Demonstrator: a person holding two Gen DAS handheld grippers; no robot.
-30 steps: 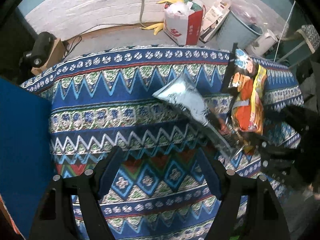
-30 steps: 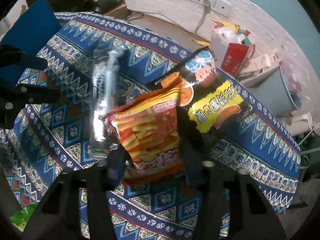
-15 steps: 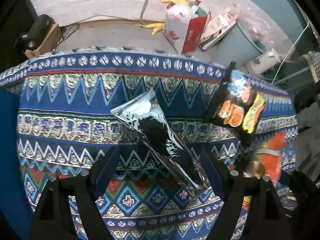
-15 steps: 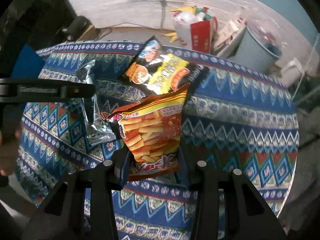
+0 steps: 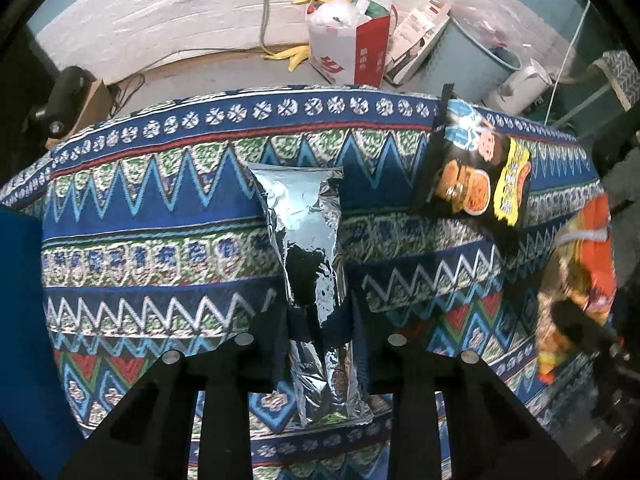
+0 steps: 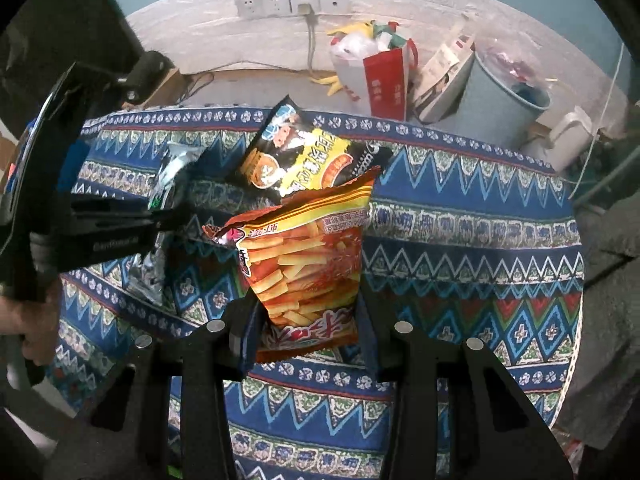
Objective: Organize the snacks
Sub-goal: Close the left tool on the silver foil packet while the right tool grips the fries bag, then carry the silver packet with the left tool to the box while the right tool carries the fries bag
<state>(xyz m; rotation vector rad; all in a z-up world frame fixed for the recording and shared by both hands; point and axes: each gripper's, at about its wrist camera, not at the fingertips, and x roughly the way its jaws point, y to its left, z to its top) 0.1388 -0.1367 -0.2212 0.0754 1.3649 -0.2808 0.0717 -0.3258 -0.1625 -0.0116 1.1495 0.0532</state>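
Observation:
A silver foil snack bag lies lengthwise between the fingers of my left gripper, which is shut on its lower half. It also shows in the right wrist view. My right gripper is shut on an orange fries snack bag and holds it upright above the cloth. This bag shows in the left wrist view at the right edge. A black and yellow snack bag lies on the patterned tablecloth, seen behind the orange bag in the right wrist view.
Beyond the table's far edge on the floor stand a red and white paper bag, a grey-blue bin and a white kettle. A blue panel is at the left. The left hand-held gripper body sits left of the orange bag.
My left gripper swung in over the silver bag, lined up with it and closed on it. My right gripper lifted the orange bag off the other bags and turned to face the wall.

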